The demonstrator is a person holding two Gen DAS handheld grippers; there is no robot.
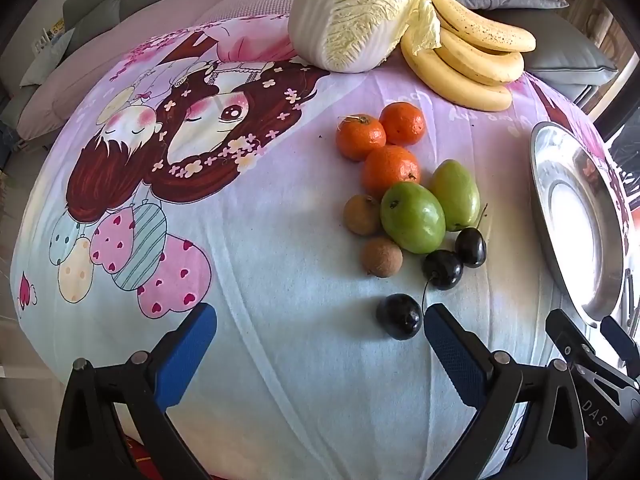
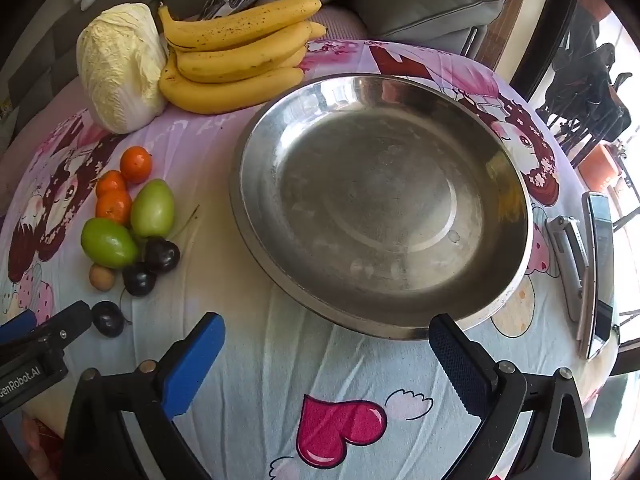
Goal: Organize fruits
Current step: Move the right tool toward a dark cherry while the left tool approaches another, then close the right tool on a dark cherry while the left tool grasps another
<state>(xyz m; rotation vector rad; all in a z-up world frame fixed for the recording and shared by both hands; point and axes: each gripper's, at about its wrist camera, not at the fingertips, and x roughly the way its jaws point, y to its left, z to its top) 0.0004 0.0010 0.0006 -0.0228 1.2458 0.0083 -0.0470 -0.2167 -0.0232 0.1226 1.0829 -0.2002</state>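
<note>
Three dark cherries (image 1: 440,270) lie on the surface (image 1: 280,360) in front of me, and one of them, the nearest cherry (image 1: 399,317), sits just beside the right finger of my left tongs (image 1: 320,322), not touching it as far as I can see. My left tongs are spread wide with nothing between them. Past the cherries are two green fruits (image 1: 413,217) touching each other, two small brown round fruits (image 1: 382,257) next to them, and three oranges (image 1: 390,168) bunched close together a little farther away. At the far edge a bunch of yellow bananas (image 1: 472,52) leans against a big pale cabbage (image 1: 356,12). A cloth with cartoon girls, hearts and balloons (image 1: 168,152) covers the surface. My right tongs (image 2: 326,330) are spread wide too and hold nothing. They hang near the close rim of a big shiny metal bowl (image 2: 496,280), which has no fruit in it. All the fruit is in a pile to the left of the bowl, apart from it. On the right of the bowl I see a phone (image 2: 598,272) and a small silver thing (image 2: 570,256) lying side by side near the edge. Gray cushions (image 2: 420,4) sit behind the surface.
</note>
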